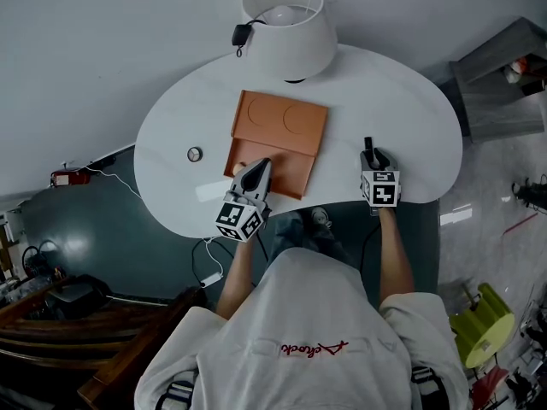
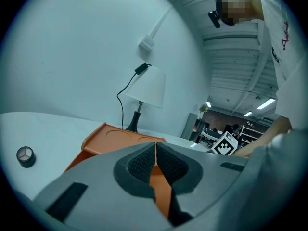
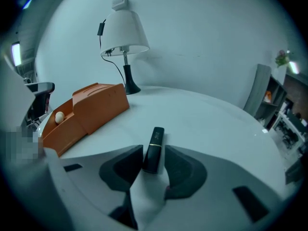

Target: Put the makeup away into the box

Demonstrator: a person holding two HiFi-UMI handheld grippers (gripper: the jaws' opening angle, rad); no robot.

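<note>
A black lipstick (image 3: 154, 148) with a gold band lies on the white table (image 1: 402, 109), also visible in the head view as the lipstick (image 1: 368, 146). My right gripper (image 3: 151, 161) stands open around it: the left pad is against its side, the right pad a little apart. The orange box (image 1: 278, 139) sits mid-table with its front compartment open and a small white ball (image 3: 59, 116) inside. My left gripper (image 1: 259, 171) is shut with nothing in it, its tips over the front edge of the orange box (image 2: 120, 138). A small round compact (image 1: 195, 154) lies left of the box.
A white lamp (image 1: 286, 24) stands at the back of the table behind the box, its cord running up the wall. The table's front edge is close to both grippers. A grey shelf (image 1: 504, 84) stands beyond the table's right end.
</note>
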